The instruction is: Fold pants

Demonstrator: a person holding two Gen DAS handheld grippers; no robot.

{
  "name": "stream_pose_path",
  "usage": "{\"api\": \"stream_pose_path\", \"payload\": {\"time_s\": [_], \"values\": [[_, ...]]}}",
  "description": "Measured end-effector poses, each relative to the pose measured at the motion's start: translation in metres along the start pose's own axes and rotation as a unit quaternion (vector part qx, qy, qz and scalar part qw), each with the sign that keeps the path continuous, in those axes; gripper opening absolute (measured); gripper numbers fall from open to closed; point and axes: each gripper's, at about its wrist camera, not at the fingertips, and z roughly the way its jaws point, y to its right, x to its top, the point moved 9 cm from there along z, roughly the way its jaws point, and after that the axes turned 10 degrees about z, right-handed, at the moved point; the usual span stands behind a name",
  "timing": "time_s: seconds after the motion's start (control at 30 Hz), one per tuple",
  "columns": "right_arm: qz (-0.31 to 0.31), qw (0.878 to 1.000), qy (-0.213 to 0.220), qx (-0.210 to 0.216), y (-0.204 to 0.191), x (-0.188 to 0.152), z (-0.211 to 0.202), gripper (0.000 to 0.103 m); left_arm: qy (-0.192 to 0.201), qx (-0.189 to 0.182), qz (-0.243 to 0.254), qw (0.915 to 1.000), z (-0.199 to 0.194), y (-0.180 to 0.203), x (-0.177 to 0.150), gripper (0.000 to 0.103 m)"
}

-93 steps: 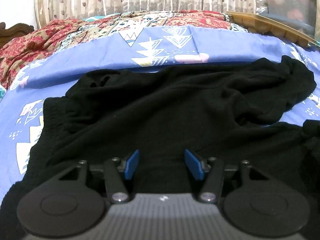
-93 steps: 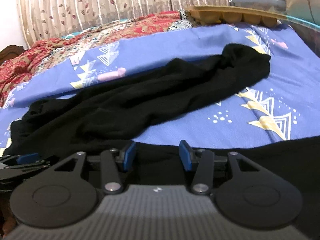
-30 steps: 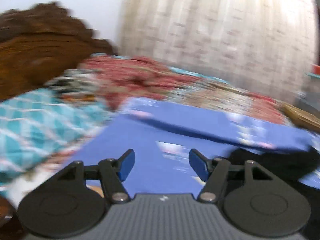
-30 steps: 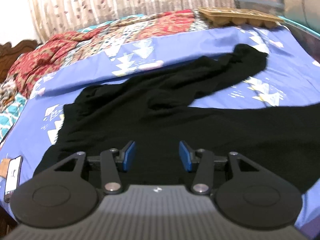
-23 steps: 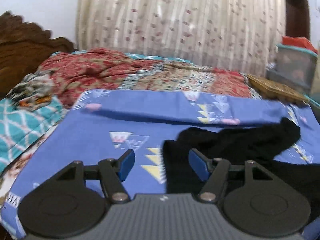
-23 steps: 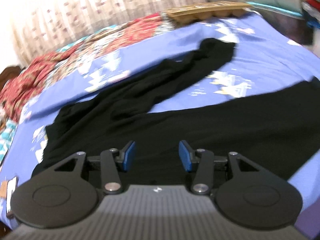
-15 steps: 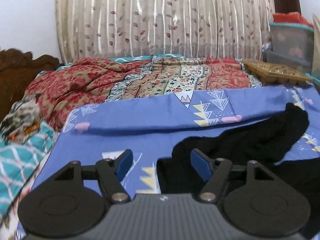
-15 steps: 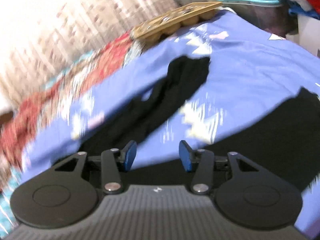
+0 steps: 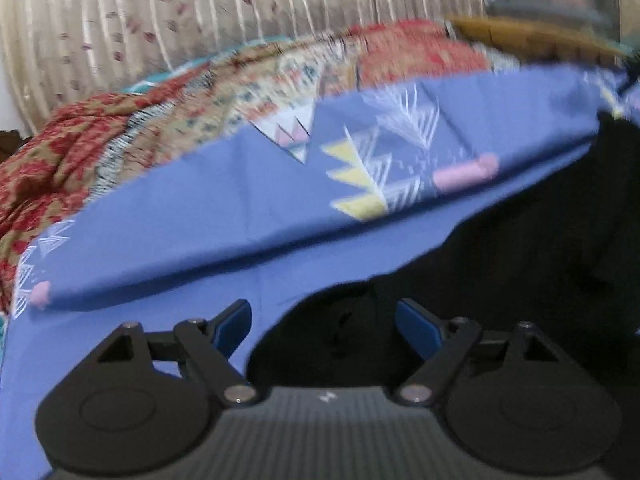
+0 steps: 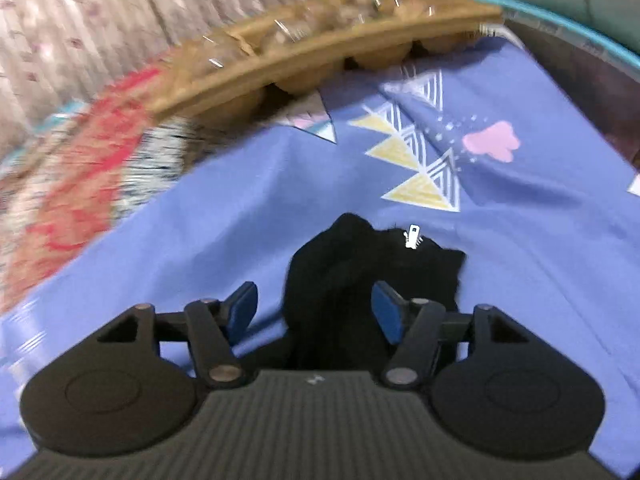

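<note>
**Both grippers over the black pants, jaws widening**

Little can be read here: a small white tag [image 10: 412, 237] sits on the crumpled end of the black pants [image 10: 360, 276], just beyond the right gripper's fingertips, but its print is too small to make out. A pale mark on each gripper body is too blurred to read.

The left gripper [image 9: 323, 322] tilts down toward the blue patterned bedsheet [image 9: 200, 216]. Its jaws are opening and already stand well apart. A rounded edge of the black pants [image 9: 500, 280] lies under and between the blue pads [image 9: 416, 324], spreading away beyond the right-hand pad; the pads do not press on the cloth.

The right gripper [image 10: 314, 308] also angles down at the bed. Its jaws are opening too, with the bunched pant end lying between them and past their tips, pads clear of the fabric. Far ahead of the jaws a tan moulded tray [image 10: 320, 48] rests at the sheet's far edge, with a red patterned quilt [image 10: 80, 152] off to the left.
</note>
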Motion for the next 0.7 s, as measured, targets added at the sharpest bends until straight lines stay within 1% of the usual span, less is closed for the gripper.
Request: {"api": "stream_pose_path", "payload": {"time_s": [0.03,0.07,0.1,0.13,0.17,0.2,0.23,0.27,0.3,0.33,0.4,0.47,0.53,0.57,0.63,0.7], "values": [[0.017,1.000,-0.008,-0.010,0.002,0.001,0.019,0.066,-0.010,0.003,0.003,0.9999,0.010,0.002,-0.001,0.079],[0.035,0.999,-0.015,-0.015,0.004,0.001,0.034,0.066,-0.023,0.004,0.003,0.9997,0.021,0.004,-0.005,0.064],[0.050,0.998,-0.018,-0.017,0.006,0.003,0.047,0.066,-0.036,0.004,-0.002,0.9993,0.029,0.005,-0.009,0.052],[0.059,0.998,-0.016,-0.019,0.008,0.003,0.059,0.066,-0.054,0.003,-0.011,0.9985,0.038,0.007,-0.014,0.027],[0.057,0.998,-0.018,-0.022,0.007,0.005,0.069,0.055,-0.063,0.005,-0.020,0.9978,0.043,0.007,-0.018,0.020],[0.046,0.998,-0.023,-0.026,0.009,0.002,0.075,0.039,-0.060,0.015,-0.025,0.9978,0.042,0.006,-0.018,0.018],[0.031,0.999,-0.027,-0.033,0.010,-0.001,0.077,0.010,-0.054,0.024,-0.026,0.9979,0.039,0.006,-0.017,0.013],[0.028,0.999,-0.022,-0.027,0.013,0.000,0.072,0.010,-0.049,0.030,-0.030,0.9979,0.033,0.006,-0.016,0.011],[0.038,0.999,-0.010,-0.008,0.020,0.003,0.060,0.010,-0.042,0.034,-0.041,0.9977,0.025,0.004,-0.013,0.011],[0.045,0.999,0.002,0.000,0.026,0.008,0.046,0.010,-0.033,0.034,-0.054,0.9974,0.015,0.001,-0.011,0.011],[0.067,0.997,0.024,0.019,0.045,0.020,0.008,0.010,-0.011,0.043,-0.078,0.9960,-0.012,-0.007,-0.004,0.011],[0.094,0.994,0.037,0.048,0.066,0.030,-0.037,0.010,0.017,0.057,-0.087,0.9944,-0.046,-0.013,0.003,0.011],[0.108,0.991,0.046,0.071,0.087,0.035,-0.085,0.010,0.042,0.064,-0.095,0.9925,-0.080,-0.017,0.007,0.011],[0.115,0.989,0.048,0.085,0.100,0.035,-0.111,0.010,0.051,0.069,-0.100,0.9913,-0.099,-0.018,0.006,0.011],[0.122,0.986,0.057,0.099,0.120,0.028,-0.154,0.010,0.066,0.080,-0.109,0.9886,-0.135,-0.019,0.000,0.011],[0.121,0.985,0.066,0.108,0.147,0.015,-0.195,0.010,0.071,0.078,-0.126,0.9864,-0.170,-0.016,-0.015,0.011]]}}
